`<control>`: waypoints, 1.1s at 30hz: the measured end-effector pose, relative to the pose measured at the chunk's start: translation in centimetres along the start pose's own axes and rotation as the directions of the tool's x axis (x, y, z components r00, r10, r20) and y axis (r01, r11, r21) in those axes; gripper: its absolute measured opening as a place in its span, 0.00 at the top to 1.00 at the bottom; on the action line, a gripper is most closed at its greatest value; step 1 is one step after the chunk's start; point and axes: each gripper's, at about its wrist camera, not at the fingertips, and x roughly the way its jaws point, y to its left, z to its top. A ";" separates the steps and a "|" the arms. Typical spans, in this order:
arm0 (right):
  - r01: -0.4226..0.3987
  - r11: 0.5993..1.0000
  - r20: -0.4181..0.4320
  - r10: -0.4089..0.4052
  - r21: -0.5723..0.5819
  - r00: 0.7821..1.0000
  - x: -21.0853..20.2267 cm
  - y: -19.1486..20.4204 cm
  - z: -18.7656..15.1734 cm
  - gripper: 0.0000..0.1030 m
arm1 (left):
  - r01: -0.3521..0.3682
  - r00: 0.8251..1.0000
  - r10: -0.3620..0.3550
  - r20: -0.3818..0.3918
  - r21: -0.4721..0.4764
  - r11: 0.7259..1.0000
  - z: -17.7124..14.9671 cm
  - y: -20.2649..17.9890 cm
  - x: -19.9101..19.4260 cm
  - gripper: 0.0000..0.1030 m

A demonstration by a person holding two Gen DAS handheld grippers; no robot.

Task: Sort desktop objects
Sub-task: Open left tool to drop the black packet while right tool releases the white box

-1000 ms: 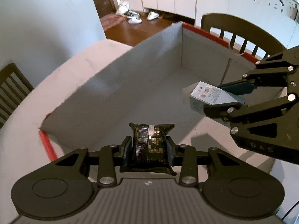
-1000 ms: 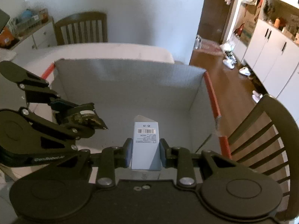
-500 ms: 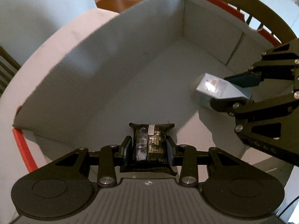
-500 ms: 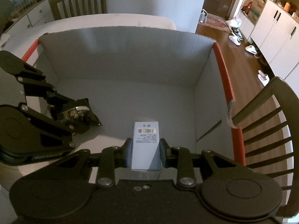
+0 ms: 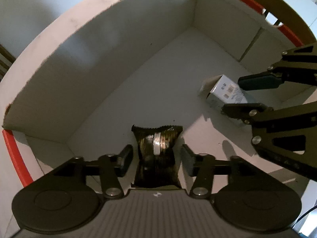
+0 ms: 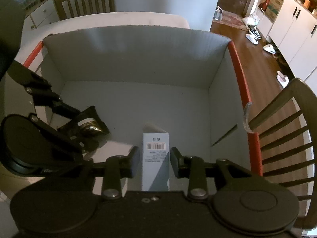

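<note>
A white cardboard box (image 5: 138,79) with red rim edges fills both views, and both grippers hang inside it. My left gripper (image 5: 156,156) is open, and a dark foil snack packet (image 5: 156,148) lies between its fingers with a gap on each side. In the right wrist view the packet (image 6: 89,125) shows at the left, by the left gripper (image 6: 87,127). My right gripper (image 6: 154,158) is open around a pale blue barcoded carton (image 6: 156,148), with narrow gaps at both pads. From the left wrist, the carton (image 5: 225,93) sits low over the box floor between the right gripper's (image 5: 233,95) fingers.
The box (image 6: 138,103) stands on a white round table (image 6: 118,17). A wooden chair (image 6: 281,134) is close behind the box's right wall, and another chair (image 6: 85,0) stands at the table's far side. Shoes lie on the wooden floor (image 6: 257,63) beyond.
Both grippers moved down into the box and opened. The snack packet and the blue carton, held tight before, now sit loose between the spread fingers.
</note>
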 end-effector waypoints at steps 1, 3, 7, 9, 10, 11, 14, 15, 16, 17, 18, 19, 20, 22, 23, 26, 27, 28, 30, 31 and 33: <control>-0.001 1.000 0.004 0.001 0.003 1.000 -0.2 0.0 -0.1 0.66 | 0.003 1.000 -0.003 0.009 -0.001 1.000 -0.1 0.0 -0.2 0.43; -0.010 1.000 0.013 0.010 0.008 1.000 -0.5 -0.1 -0.2 0.64 | 0.008 1.000 -0.008 0.027 -0.005 1.000 -0.5 0.0 -0.7 0.43; -0.015 1.000 0.034 0.014 0.010 0.999 -1.5 -0.7 -0.4 0.60 | 0.013 0.998 -0.011 0.064 -0.017 1.000 -1.4 0.2 -2.1 0.43; -0.016 1.000 0.043 0.016 0.011 0.999 -2.2 -0.8 -0.5 0.59 | 0.007 0.997 -0.005 0.076 -0.029 1.000 -1.8 0.2 -2.7 0.43; -0.017 1.000 0.048 0.017 0.008 0.999 -2.5 -0.8 -0.6 0.58 | 0.001 0.997 0.002 0.080 -0.038 0.999 -2.1 0.2 -3.1 0.43; -0.015 1.000 0.050 0.015 0.004 0.999 -2.7 -0.8 -0.7 0.58 | -0.001 0.996 0.004 0.090 -0.043 0.999 -2.4 0.2 -3.5 0.43; -0.019 1.000 0.065 0.019 -0.001 0.998 -3.4 -0.8 -1.0 0.58 | 0.003 0.993 0.003 0.119 -0.055 0.999 -2.9 0.3 -4.6 0.43; -0.023 1.000 0.070 0.023 0.002 0.997 -3.7 -0.8 -1.1 0.58 | 0.007 0.991 0.001 0.131 -0.060 0.998 -2.9 0.3 -5.0 0.43; -0.025 1.000 0.076 0.025 0.001 0.997 -4.0 -0.7 -1.2 0.57 | 0.007 0.990 0.002 0.140 -0.064 0.998 -2.3 0.3 -5.5 0.43; -0.030 1.000 0.082 0.030 0.001 0.996 -4.4 -0.6 -1.4 0.57 | 0.008 0.988 0.002 0.155 -0.065 0.998 -2.6 0.3 -5.9 0.43; -0.037 0.999 0.086 0.037 0.001 0.996 -4.6 -0.5 -1.4 0.57 | 0.009 0.986 0.002 0.165 -0.064 0.998 -4.0 1.1 -7.5 0.43; -0.046 0.999 0.093 0.046 0.000 0.995 -4.9 -0.5 -1.5 0.56 | 0.007 0.985 0.005 0.174 -0.067 0.998 -3.3 1.2 -8.2 0.43; -0.050 0.999 0.097 0.050 0.000 0.994 -5.4 -0.4 -1.6 0.56 | 0.007 0.983 0.006 0.186 -0.069 0.998 -3.5 1.3 -8.7 0.43; -0.057 0.998 0.112 0.058 -0.007 0.992 -6.1 -0.1 -1.8 0.55 | 0.004 0.979 0.010 0.204 -0.072 0.997 -3.9 1.3 -9.4 0.42; -0.057 0.998 0.119 0.058 -0.008 0.991 -6.4 -0.1 -1.8 0.54 | 0.005 0.977 0.011 0.214 -0.074 0.997 -3.6 1.0 -9.9 0.38; -0.064 0.998 0.144 0.064 -0.003 0.987 -7.4 0.0 -2.1 0.44 | 0.009 0.971 0.013 0.238 -0.091 0.996 -3.9 0.6 -10.2 0.37; -0.067 0.998 0.149 0.066 0.000 0.987 -7.6 0.1 -2.2 0.44 | 0.009 0.969 0.015 0.247 -0.093 0.996 -3.9 0.5 -10.2 0.37; -0.069 0.998 0.154 0.068 0.000 0.986 -7.9 0.2 -2.2 0.44 | 0.008 0.967 0.017 0.255 -0.099 0.995 -4.2 0.6 -10.5 0.37; -0.064 0.998 0.164 0.064 -0.004 0.984 -8.4 0.4 -2.5 0.44 | 0.017 0.963 0.013 0.268 -0.111 0.994 -4.7 0.7 -11.0 0.37; -0.067 0.998 0.170 0.067 -0.005 0.983 -8.6 0.5 -2.5 0.44 | 0.023 0.961 0.010 0.275 -0.117 0.993 -4.9 0.7 -11.1 0.37; -0.067 0.998 0.179 0.067 -0.004 0.982 -8.9 0.7 -2.7 0.44 | 0.030 0.957 0.008 0.290 -0.128 0.991 -5.4 0.8 -11.5 0.35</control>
